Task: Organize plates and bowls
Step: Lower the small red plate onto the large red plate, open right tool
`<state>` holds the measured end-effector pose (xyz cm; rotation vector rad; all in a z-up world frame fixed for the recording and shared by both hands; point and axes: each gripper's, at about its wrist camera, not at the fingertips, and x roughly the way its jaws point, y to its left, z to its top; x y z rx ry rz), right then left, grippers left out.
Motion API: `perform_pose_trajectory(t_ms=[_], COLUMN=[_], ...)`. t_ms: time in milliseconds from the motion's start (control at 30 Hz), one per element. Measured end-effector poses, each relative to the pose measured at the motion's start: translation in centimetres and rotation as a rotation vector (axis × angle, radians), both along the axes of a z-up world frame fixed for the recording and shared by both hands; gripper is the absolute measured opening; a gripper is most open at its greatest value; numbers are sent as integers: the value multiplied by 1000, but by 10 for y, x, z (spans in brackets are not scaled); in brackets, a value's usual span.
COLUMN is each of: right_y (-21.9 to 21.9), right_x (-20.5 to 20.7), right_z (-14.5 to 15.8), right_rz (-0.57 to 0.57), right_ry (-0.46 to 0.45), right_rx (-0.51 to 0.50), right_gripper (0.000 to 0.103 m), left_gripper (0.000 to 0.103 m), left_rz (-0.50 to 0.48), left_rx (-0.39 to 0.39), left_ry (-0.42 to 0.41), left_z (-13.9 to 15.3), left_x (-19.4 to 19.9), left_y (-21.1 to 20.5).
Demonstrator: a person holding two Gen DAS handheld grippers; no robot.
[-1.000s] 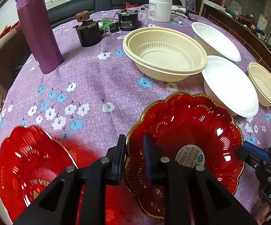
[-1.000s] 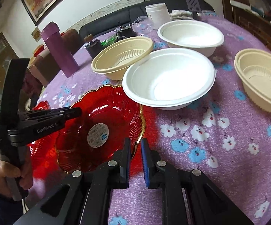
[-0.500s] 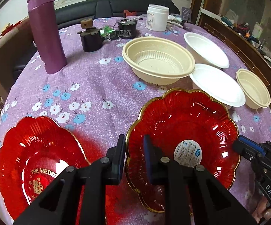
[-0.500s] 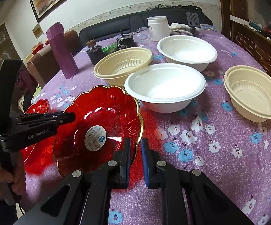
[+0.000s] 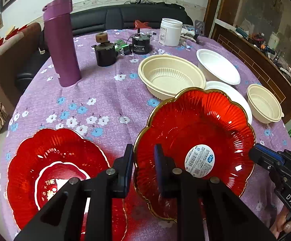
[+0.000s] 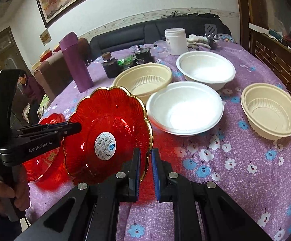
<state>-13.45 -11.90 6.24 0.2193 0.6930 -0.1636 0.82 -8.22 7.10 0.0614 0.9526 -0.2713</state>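
A red gold-rimmed plate with a white sticker (image 5: 193,136) (image 6: 107,132) is held up off the table, tilted, by both grippers. My left gripper (image 5: 143,162) is shut on its left rim and also shows in the right wrist view (image 6: 73,128). My right gripper (image 6: 145,164) is shut on its right rim and also shows in the left wrist view (image 5: 254,154). A second red plate with white lettering (image 5: 55,172) (image 6: 44,160) lies on the table to the left, below the held plate.
On the purple flowered tablecloth (image 5: 105,100) stand two cream bowls (image 5: 171,78) (image 5: 264,104) and two white bowls (image 5: 217,66) (image 6: 185,108). A purple flask (image 5: 62,40), dark small items (image 5: 105,52) and a white jar (image 5: 170,32) stand further back.
Both grippers have lifted the stickered red plate higher off the table and tilted it. The lettered red plate has come further into view at the left.
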Motion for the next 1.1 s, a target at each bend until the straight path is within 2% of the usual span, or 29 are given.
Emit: perform_pose_trajectory(t_ms=[300, 633, 933, 1100], right_y=[15, 73, 148, 173], right_x=[5, 36, 82, 102], right_z=[18, 29, 8, -15], right_rz=[36, 184, 329, 372], right_ry=[-29, -30, 40, 103], right_rx=[-9, -31, -74, -103], right_gripper=[13, 13, 13, 14], left_gripper=[19, 22, 24, 24], left_rz=[29, 165, 331, 355], left_rx=[-30, -49, -27, -14], left_ry=[-46, -79, -43, -6], left_z=[19, 29, 8, -9], left_x=[-14, -42, -59, -56], left_y=[26, 107, 182, 198])
